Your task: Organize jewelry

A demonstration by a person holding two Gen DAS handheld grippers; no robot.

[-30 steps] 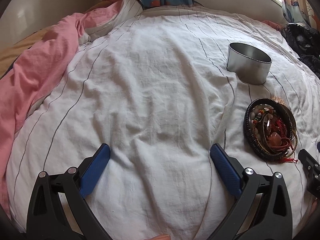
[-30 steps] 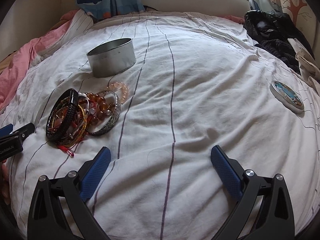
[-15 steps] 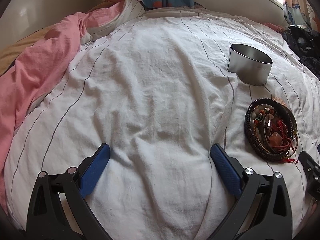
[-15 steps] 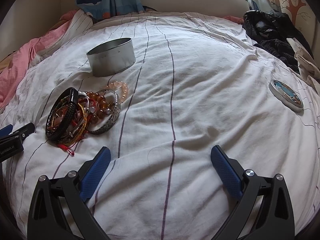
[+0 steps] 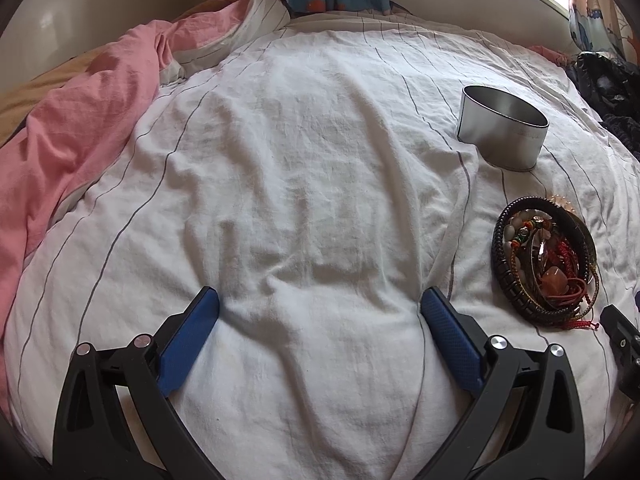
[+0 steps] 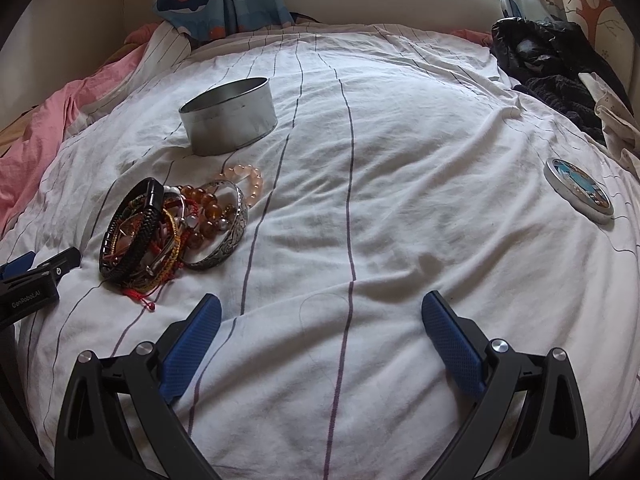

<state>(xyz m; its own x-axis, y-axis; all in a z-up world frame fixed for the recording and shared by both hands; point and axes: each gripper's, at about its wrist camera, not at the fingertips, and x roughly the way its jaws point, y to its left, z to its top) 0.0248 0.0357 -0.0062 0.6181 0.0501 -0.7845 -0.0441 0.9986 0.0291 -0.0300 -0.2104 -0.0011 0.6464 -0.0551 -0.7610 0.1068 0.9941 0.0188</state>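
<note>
Nothing has shifted; bracelets (image 6: 168, 228) lie left of right gripper (image 6: 320, 320).

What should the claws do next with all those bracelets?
Probably swing the right claw left toward the bracelet pile. Both claws are open and hold nothing, the left claw too. The bracelets lie heaped on the sheet, and the round tin just beyond them stands open.

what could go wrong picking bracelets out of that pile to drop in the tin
The bracelets lie tangled in one heap, so lifting one may drag others along, perhaps by the red cord. The open tin sits on soft, wrinkled bedding and might tip if nudged. Both grippers, left and right, are open and empty.
</note>
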